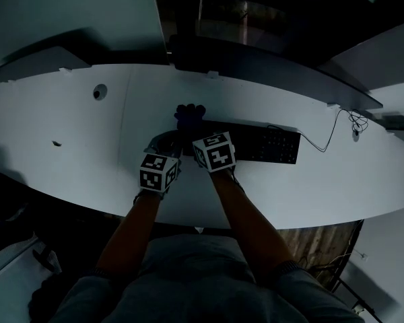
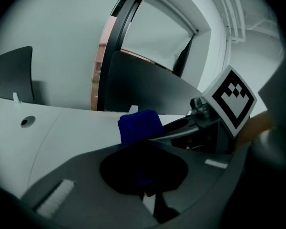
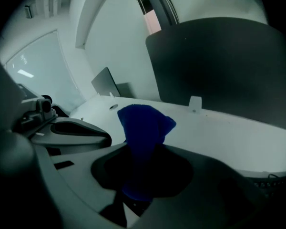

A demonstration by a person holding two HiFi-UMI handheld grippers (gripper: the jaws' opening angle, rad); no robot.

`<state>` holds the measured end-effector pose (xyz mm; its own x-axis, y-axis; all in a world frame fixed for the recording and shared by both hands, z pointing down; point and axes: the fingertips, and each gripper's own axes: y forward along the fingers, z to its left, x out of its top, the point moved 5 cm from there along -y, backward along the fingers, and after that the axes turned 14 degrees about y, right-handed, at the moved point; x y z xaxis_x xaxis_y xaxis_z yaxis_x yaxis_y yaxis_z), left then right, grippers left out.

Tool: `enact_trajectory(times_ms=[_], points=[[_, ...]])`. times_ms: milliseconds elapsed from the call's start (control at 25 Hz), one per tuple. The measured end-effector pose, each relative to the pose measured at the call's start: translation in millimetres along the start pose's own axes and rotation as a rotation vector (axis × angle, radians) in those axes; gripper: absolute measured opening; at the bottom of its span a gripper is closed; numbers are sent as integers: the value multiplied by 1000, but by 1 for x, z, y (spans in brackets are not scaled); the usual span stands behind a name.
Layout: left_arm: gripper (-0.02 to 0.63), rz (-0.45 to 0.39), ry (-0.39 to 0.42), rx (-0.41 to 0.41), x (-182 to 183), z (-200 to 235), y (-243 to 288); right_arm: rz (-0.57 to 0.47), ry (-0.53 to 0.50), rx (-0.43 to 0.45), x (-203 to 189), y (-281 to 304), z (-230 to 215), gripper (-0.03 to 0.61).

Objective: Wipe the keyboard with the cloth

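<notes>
Both tongs are shut on the cloth: right tongs clamp it and left tongs nip an edge. I see it at the left end of the keyboard on the table.

deep blue cloth, black keyboard (white desk).
</notes>
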<state>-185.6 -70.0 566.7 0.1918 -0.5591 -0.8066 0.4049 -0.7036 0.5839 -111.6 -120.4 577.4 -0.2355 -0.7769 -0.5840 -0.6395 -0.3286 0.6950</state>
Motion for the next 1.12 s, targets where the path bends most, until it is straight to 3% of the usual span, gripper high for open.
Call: enact_trajectory(times_ms=[480,1120], points=[[9,33,-23,12,-6,6,15,46,2,-55,-1,8,-17,118],[9,48,12,-31,7,-28,41,37,46,-86,-9,-25,-60,118]])
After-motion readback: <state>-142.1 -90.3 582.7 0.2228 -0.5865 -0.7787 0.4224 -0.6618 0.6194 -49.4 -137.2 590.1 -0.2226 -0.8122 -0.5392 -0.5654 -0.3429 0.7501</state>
